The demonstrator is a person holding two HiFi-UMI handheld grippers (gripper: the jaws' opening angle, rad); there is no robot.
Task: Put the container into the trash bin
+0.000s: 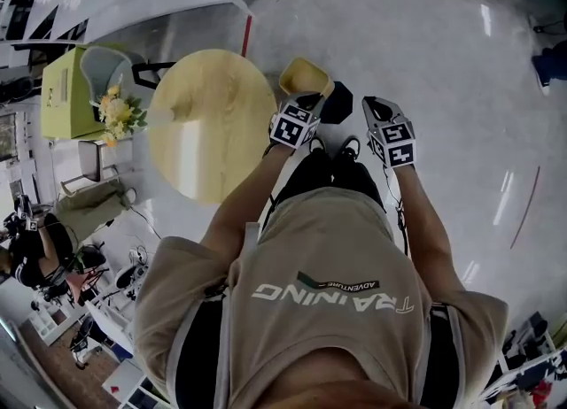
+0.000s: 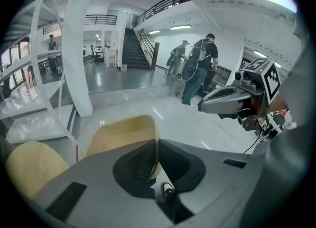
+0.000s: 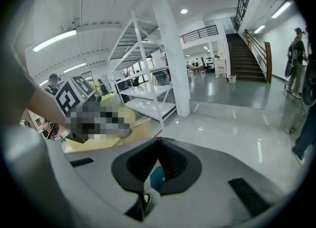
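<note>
The yellow container (image 1: 305, 74) hangs in the air past the round table's edge, with my left gripper (image 1: 312, 96) shut on its rim. In the left gripper view the container's thin wall (image 2: 126, 132) stands clamped between the dark pads of that gripper (image 2: 157, 145). A lime-green trash bin (image 1: 78, 90) with a grey liner stands on the floor at the far left, beyond the table. My right gripper (image 1: 374, 106) floats beside the left one, apart from the container. Its jaws (image 3: 159, 142) are shut with nothing between them.
A round wooden table (image 1: 213, 124) lies between me and the bin, and a bunch of yellow flowers (image 1: 120, 113) sits by the bin. White shelving (image 3: 143, 81) and a pillar (image 2: 79, 49) stand on the glossy floor. People stand near the stairs (image 2: 200, 69).
</note>
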